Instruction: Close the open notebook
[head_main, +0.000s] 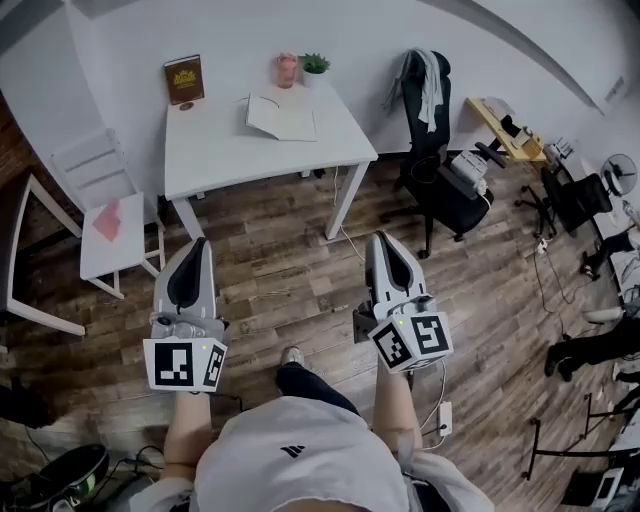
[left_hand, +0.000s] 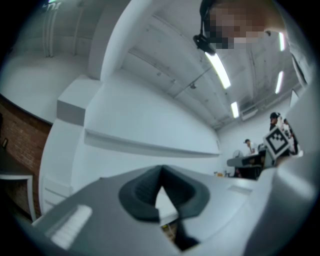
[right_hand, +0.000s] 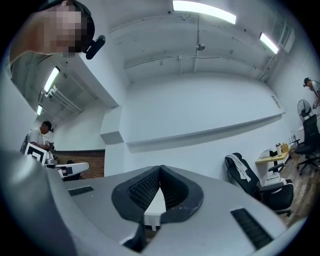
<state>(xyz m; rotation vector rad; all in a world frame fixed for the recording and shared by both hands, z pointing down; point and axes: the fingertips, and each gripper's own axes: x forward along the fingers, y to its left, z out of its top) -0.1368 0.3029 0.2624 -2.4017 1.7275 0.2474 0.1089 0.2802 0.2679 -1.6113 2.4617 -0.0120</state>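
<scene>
Ahead, the open notebook (head_main: 282, 117) lay flat on the white surface (head_main: 220, 140), near a brown book (head_main: 184, 79), a pink cup (head_main: 287, 70) and a small plant (head_main: 314, 64). It was well apart from the left gripper (head_main: 193, 250) and right gripper (head_main: 385, 245). Both were held over the wooden floor (head_main: 290, 240), each with jaws together and empty.

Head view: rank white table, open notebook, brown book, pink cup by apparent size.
1. white table
2. open notebook
3. brown book
4. pink cup
All similarly far from camera, so ranking holds.
</scene>
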